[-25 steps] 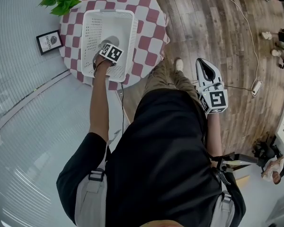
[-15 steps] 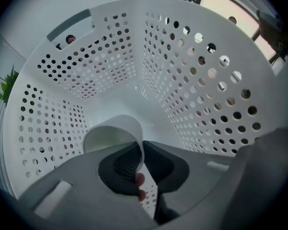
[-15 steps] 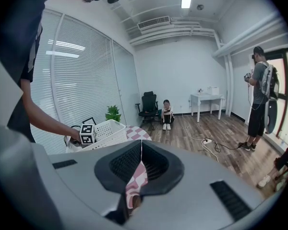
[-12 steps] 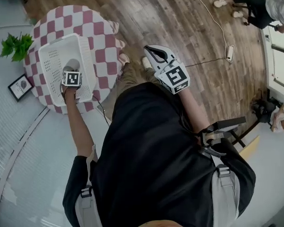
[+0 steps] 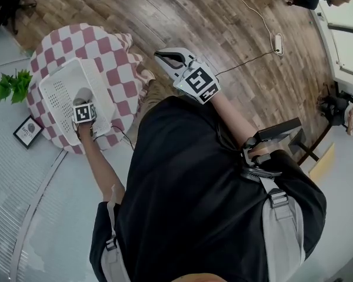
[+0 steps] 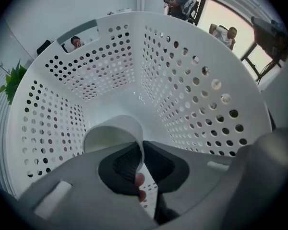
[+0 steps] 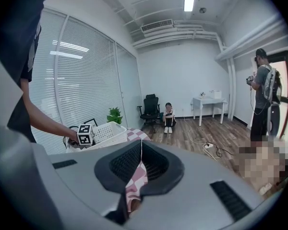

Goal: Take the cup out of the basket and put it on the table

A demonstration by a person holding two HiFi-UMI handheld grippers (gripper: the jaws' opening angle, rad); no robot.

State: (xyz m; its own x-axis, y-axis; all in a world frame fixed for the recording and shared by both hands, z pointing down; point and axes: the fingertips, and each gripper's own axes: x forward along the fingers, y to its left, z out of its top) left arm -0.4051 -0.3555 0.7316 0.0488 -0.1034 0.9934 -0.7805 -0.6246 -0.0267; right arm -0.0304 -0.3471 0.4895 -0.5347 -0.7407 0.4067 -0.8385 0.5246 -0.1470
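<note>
The left claw [image 6: 141, 153] is clamped on the wall of a white cup [image 6: 111, 128], inside the white perforated basket [image 6: 187, 97] on the checked desk [image 5: 115, 70]. The right claw [image 7: 140, 158], pressed together and empty, hangs well apart from the basket.

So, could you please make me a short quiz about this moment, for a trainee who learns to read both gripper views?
1. True or false: the left gripper is shut on the wall of the cup.
2. The cup is: A inside the basket; B above the basket; C beside the basket.
3. Fill in: the right gripper holds nothing and its jaws are ___.
Key: 1 true; 2 A; 3 shut.
</note>
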